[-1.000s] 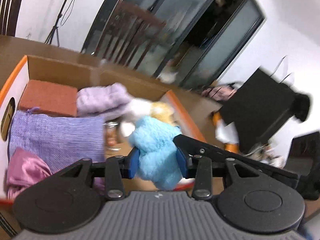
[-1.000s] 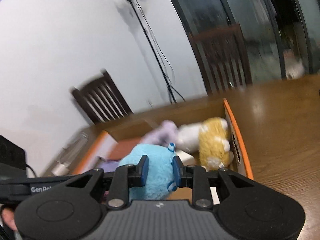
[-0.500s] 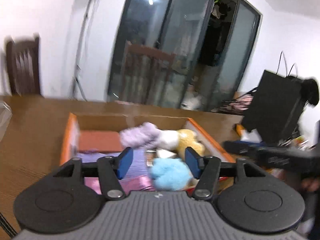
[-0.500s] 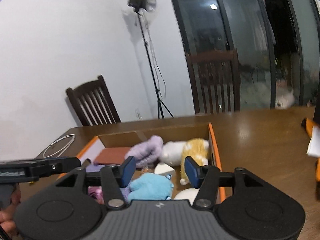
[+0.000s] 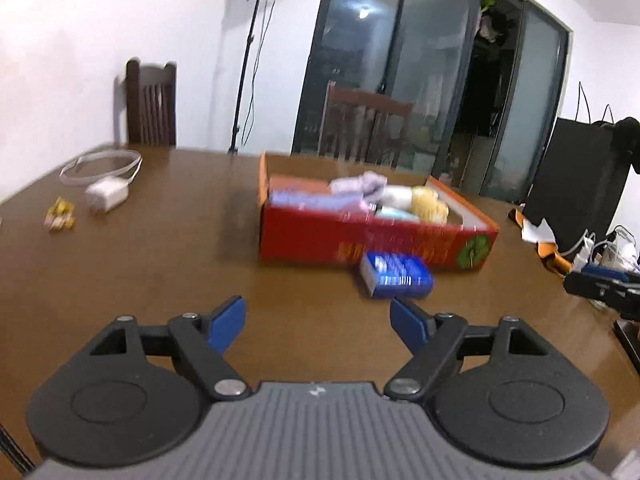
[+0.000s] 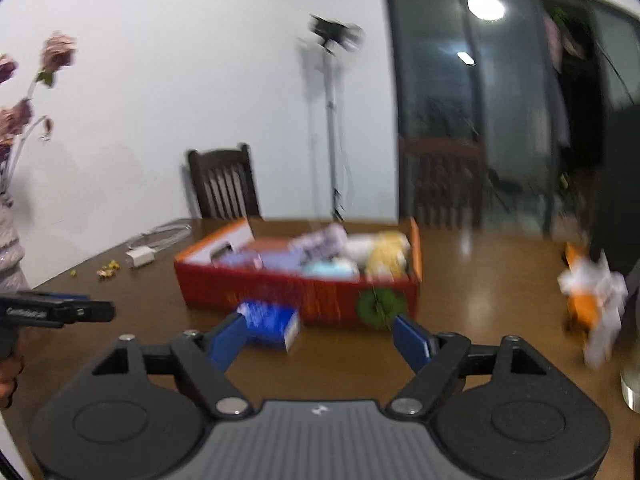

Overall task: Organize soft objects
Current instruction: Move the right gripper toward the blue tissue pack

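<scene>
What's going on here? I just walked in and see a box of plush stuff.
A person is sorting soft toys into the red box with two handheld grippers. The blue plush lies inside it. The left gripper and right gripper are back from the box, jaws just opened, nothing between them. A blue packet lies outside.

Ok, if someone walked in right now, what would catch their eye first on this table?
Most likely the red cardboard box in the middle of the wooden table, packed with soft toys, a yellow plush at its right end. A small blue packet lies on the table just in front of it. Nearest the cameras, the left gripper and right gripper stand open and empty, well short of the box.
</scene>
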